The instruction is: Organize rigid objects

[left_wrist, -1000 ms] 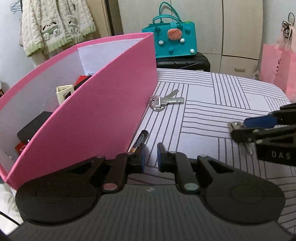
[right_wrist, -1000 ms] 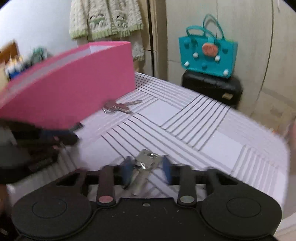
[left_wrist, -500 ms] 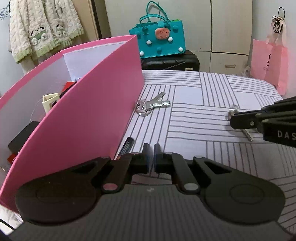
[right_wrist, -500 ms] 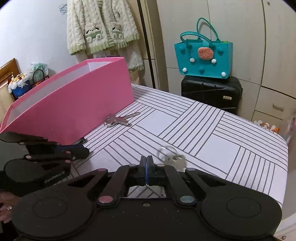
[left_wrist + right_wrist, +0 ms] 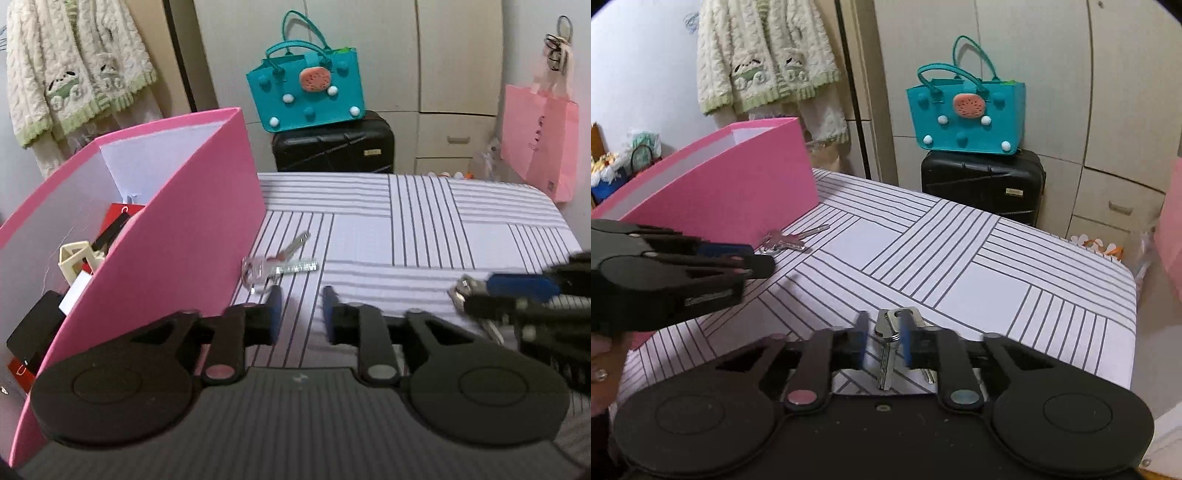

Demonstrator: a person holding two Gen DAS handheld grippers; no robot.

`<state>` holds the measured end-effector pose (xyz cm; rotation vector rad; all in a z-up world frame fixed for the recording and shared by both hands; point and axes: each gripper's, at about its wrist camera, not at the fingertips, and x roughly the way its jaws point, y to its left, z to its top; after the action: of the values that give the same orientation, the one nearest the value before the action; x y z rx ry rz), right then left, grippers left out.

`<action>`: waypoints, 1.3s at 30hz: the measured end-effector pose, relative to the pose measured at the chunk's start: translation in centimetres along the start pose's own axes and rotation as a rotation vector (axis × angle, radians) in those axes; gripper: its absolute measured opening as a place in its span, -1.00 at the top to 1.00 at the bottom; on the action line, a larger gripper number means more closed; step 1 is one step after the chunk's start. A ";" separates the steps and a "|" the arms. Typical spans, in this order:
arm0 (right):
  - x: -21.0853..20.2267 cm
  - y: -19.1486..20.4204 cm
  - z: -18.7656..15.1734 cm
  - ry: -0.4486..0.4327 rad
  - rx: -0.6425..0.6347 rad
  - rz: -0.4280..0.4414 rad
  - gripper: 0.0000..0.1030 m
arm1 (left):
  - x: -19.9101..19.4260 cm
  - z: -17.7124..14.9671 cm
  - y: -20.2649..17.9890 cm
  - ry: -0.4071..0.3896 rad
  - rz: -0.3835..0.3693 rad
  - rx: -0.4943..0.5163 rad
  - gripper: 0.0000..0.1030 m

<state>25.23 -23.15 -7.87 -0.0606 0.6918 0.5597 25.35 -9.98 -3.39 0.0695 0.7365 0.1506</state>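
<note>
Beside the pink box [image 5: 177, 236] lies one key bunch [image 5: 275, 266]. The left gripper [image 5: 301, 314] is opening, empty; the right gripper [image 5: 882, 341] is opening around another bunch [image 5: 892, 328], pads apart from it.

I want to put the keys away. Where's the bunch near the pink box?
In both views, that key bunch lies on the striped cloth, beside the pink box, just ahead of the left claw.

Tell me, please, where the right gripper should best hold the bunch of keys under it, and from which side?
Probably at the stacked key heads by the ring, coming from above. The keys lie flat on the striped cloth; the right gripper, jaws opening, already straddles them.
</note>
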 end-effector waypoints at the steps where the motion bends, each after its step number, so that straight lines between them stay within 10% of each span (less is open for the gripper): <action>1: 0.0 -0.2 0.0 -0.001 0.006 -0.001 0.39 | 0.4 0.2 -0.2 0.005 0.004 0.000 0.42; 11: 1.0 -1.1 -0.1 0.024 0.022 0.051 0.02 | 2.9 2.9 0.3 0.079 0.054 -0.167 -0.09; 26: 1.0 0.2 -0.6 0.021 -0.078 0.058 -0.32 | 5.9 3.4 -0.7 0.111 0.138 -0.261 -0.14; 33: 0.8 0.3 -0.7 0.014 -0.096 0.051 -0.21 | 6.3 3.1 0.5 0.081 0.124 -0.280 0.62; 39: 0.5 -0.3 -0.7 0.004 -0.078 0.019 0.57 | 6.2 2.8 0.8 0.034 0.076 -0.212 0.89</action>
<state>25.23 -23.34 -8.74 -0.1275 0.6751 0.6052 31.71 -8.24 -5.37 -0.1071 0.7481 0.3022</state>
